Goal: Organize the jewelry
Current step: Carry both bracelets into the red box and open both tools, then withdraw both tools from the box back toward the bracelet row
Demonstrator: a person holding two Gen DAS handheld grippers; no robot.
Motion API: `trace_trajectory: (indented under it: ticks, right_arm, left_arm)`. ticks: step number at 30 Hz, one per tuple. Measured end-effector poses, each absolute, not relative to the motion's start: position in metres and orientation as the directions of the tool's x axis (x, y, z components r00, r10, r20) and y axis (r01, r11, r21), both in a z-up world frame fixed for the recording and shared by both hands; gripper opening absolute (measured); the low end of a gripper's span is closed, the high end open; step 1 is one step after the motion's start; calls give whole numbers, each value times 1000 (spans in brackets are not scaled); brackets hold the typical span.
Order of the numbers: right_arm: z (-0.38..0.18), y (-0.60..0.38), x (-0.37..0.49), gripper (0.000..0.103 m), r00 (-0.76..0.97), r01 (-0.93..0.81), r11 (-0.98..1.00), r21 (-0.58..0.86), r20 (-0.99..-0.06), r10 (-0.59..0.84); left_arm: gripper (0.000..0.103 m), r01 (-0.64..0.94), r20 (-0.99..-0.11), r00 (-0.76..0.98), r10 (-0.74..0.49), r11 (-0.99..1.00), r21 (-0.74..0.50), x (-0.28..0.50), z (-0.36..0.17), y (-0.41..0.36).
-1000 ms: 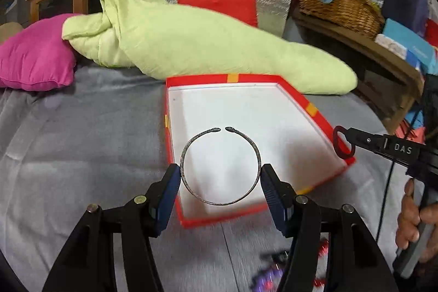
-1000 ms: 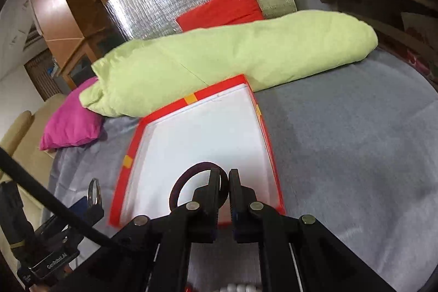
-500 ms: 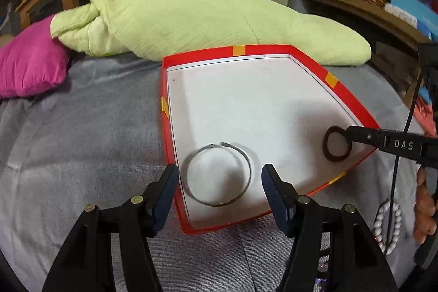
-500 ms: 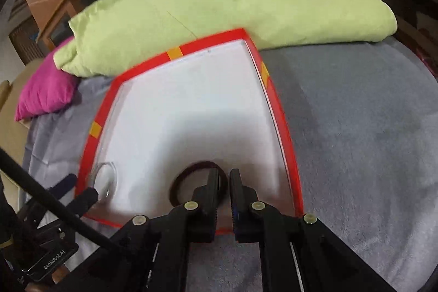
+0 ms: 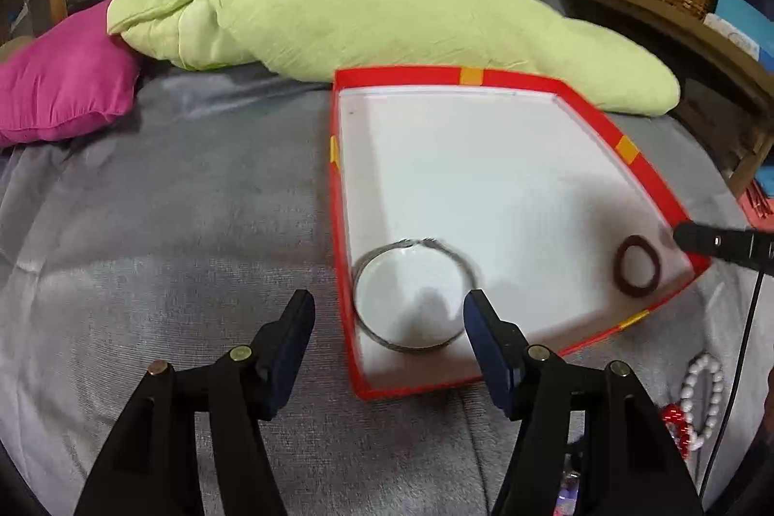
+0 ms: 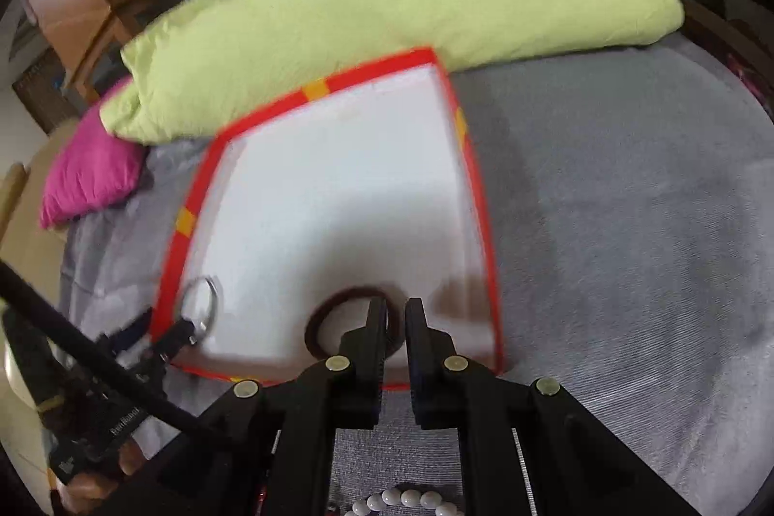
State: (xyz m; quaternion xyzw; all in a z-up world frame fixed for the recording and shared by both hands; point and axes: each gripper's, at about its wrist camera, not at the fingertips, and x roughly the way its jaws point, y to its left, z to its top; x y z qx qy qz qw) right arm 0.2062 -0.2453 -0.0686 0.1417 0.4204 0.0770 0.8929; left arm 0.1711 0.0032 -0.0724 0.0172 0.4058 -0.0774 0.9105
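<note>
- left wrist view: the left gripper (image 5: 387, 317) stands wide with nothing between its blue pads, hanging over the near corner of the red tray (image 5: 629, 151).
- a thin silver bangle (image 5: 413, 296), open-ended, lies flat on the tray's white floor just beyond the fingertips.
- a dark brown ring bracelet (image 5: 637, 265) lies in the tray's right corner, by the right gripper (image 6: 395, 313), which is closed narrow, its left finger over the ring.
- white bead bracelet (image 5: 704, 390) rests on the grey cloth (image 5: 169, 226).
- writing on the gripper is too blurred to read.
</note>
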Motion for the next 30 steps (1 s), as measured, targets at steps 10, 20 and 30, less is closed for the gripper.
trace_trajectory:
  ticks: [10, 20, 30]
  right_arm:
    - [-51, -263, 165, 19, 663, -6, 930, 368, -694, 279]
    - [-60, -288, 120, 23, 660, 72, 929, 363, -716, 228]
    - [-78, -285, 110, 23, 618, 62, 953, 297, -761, 197]
  left_arm:
    - [68, 244, -678, 708, -196, 969, -25, 115, -39, 2]
    - [73, 201, -679, 720, -143, 980, 7, 77, -40, 12]
    - [73, 207, -677, 731, -91, 974, 93, 54, -44, -6]
